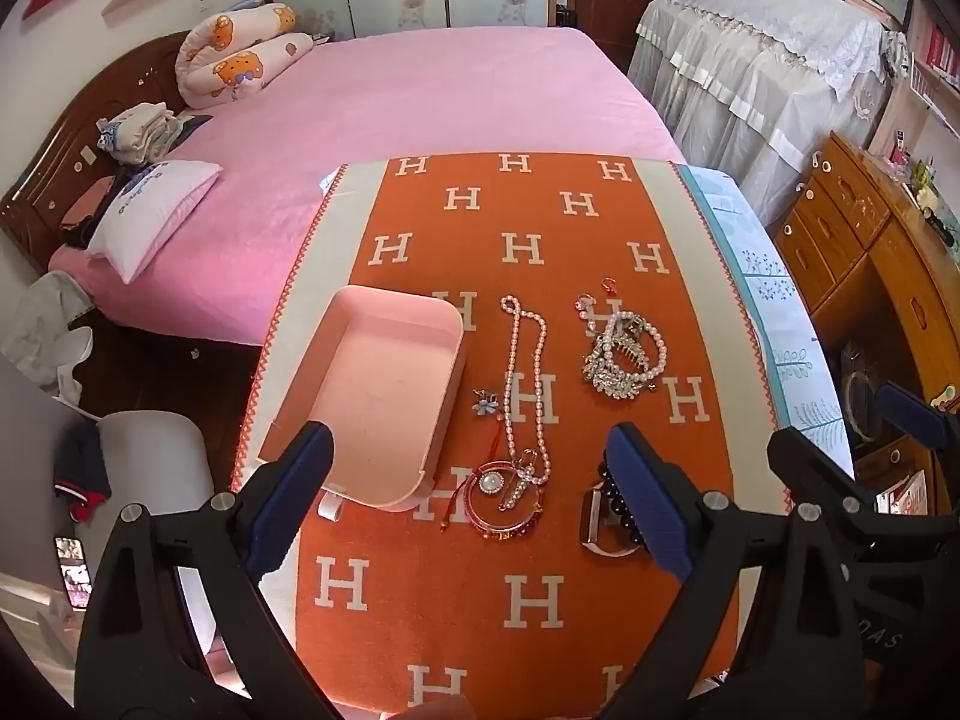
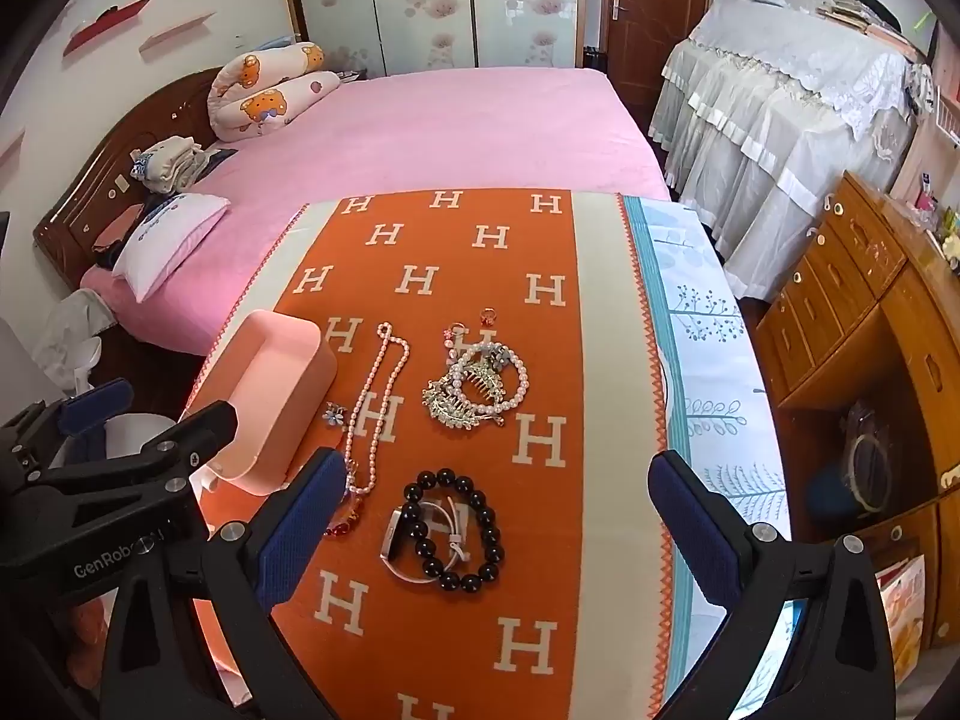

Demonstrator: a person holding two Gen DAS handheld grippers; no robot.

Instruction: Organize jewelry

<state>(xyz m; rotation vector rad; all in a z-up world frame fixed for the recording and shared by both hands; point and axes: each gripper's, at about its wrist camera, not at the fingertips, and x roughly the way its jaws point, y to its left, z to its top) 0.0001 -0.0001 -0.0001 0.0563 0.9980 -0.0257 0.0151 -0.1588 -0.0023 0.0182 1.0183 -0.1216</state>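
Only the right wrist view shows the whole black bead bracelet (image 2: pixel 454 530)

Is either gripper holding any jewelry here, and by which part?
Nothing is held. The left gripper and right gripper both hang open above the jewelry, nothing between their fingers.
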